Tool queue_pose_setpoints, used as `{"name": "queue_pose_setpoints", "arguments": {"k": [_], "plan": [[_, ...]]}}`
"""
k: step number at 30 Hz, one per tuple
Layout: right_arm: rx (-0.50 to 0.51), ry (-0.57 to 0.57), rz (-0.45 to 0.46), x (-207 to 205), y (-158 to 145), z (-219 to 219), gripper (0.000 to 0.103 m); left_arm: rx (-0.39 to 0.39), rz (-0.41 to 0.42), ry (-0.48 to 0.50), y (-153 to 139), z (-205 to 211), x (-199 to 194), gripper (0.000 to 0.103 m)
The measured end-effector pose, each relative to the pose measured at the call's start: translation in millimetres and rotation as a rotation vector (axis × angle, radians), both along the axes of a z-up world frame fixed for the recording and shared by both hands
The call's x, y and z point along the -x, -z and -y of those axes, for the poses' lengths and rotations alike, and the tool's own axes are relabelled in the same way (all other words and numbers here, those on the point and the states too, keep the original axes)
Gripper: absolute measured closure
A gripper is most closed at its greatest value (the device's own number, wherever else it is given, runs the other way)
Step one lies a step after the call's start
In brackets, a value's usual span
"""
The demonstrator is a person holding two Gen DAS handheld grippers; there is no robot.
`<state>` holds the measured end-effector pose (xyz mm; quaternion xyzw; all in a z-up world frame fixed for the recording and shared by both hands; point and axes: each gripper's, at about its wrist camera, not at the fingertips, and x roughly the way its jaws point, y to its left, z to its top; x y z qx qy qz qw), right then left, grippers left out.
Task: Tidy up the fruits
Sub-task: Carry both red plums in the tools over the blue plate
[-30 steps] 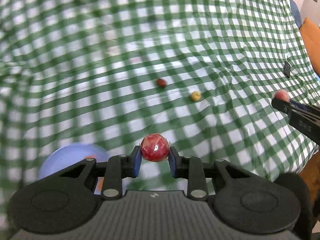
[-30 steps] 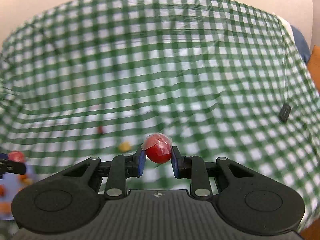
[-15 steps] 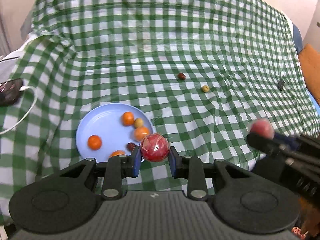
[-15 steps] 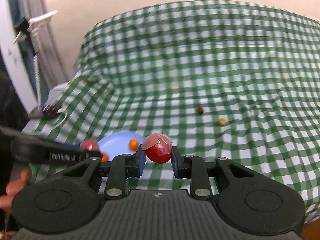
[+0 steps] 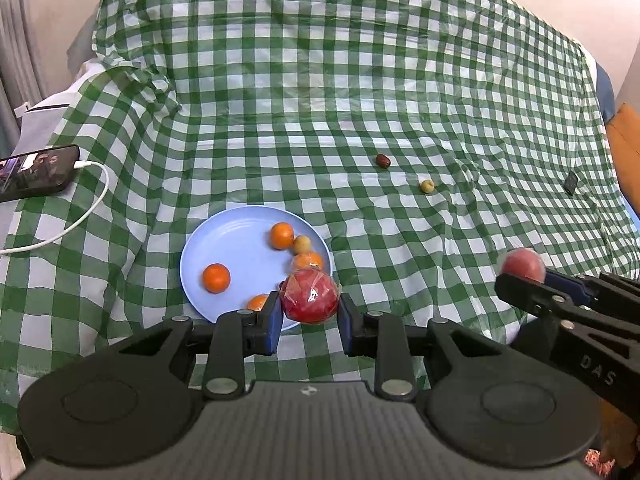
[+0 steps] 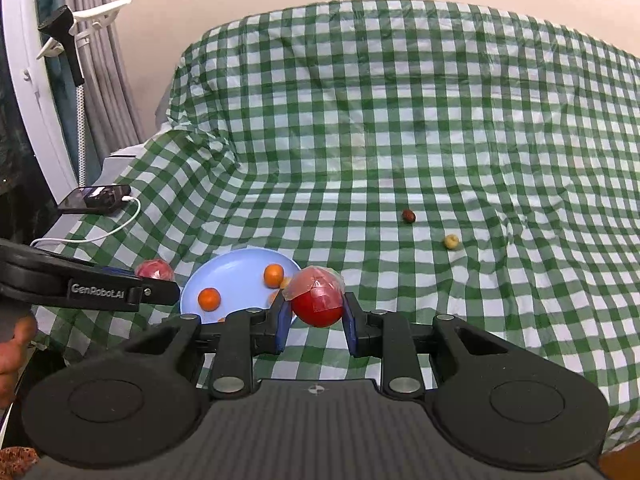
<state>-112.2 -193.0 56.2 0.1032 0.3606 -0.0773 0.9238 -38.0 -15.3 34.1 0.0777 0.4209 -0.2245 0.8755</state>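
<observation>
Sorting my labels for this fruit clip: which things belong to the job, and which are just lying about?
Job: blue plate with oranges, two wrapped red fruits in the grippers, brown fruit, yellow fruit.
Lying about: phone, white cable.

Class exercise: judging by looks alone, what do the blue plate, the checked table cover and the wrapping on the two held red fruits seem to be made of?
Blue plate: probably plastic or melamine; flat matte colour, thin rim.
Checked table cover: likely thin plastic sheeting; it creases sharply and shows a faint sheen.
Wrapping on the red fruit in the left gripper and in the right gripper: clear film, given its glossy wrinkles and loose corners.
</observation>
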Motion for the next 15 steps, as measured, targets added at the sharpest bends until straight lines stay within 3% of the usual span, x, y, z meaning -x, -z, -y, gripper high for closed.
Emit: {"name": "queue_pose_setpoints", "arguments": {"k": [15], "plan": [[-0.005, -0.005, -0.021, -4.1, 6.8, -0.1, 0.075, -0.016, -0.016, -0.011, 7.4, -2.4, -9.5, 0.071]]}}
